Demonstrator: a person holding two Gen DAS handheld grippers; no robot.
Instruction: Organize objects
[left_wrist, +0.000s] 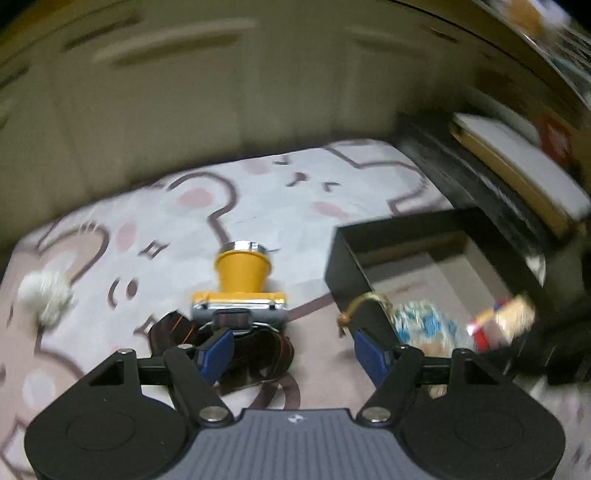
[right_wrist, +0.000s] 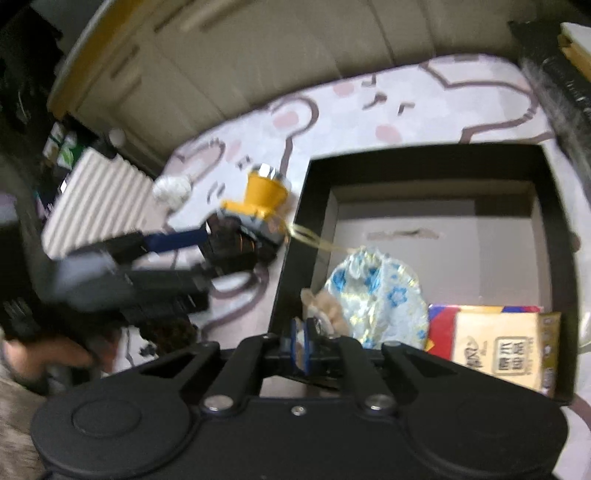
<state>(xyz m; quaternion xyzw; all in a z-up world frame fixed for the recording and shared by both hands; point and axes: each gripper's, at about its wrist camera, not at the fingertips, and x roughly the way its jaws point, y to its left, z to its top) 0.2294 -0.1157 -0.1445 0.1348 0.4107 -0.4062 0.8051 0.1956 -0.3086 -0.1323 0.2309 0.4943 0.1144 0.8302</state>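
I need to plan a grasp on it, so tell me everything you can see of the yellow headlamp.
The yellow headlamp lies on the bunny-print mat, left of the black box. Its body looks like yellow plastic: a tapered cone with a chrome rim around the lens, facing away, on a rectangular base with a silvery band. A dark strap bunches against the base. The open left gripper hovers near that strap; contact is unclear.

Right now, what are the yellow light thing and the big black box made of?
The yellow headlamp looks like smooth hard plastic, with a shiny chrome-like ring at the front and a silvery base; whether that is metal or coated plastic is unclear. The black box looks like matte cardboard: thin straight walls and a dull grey-brown inside.
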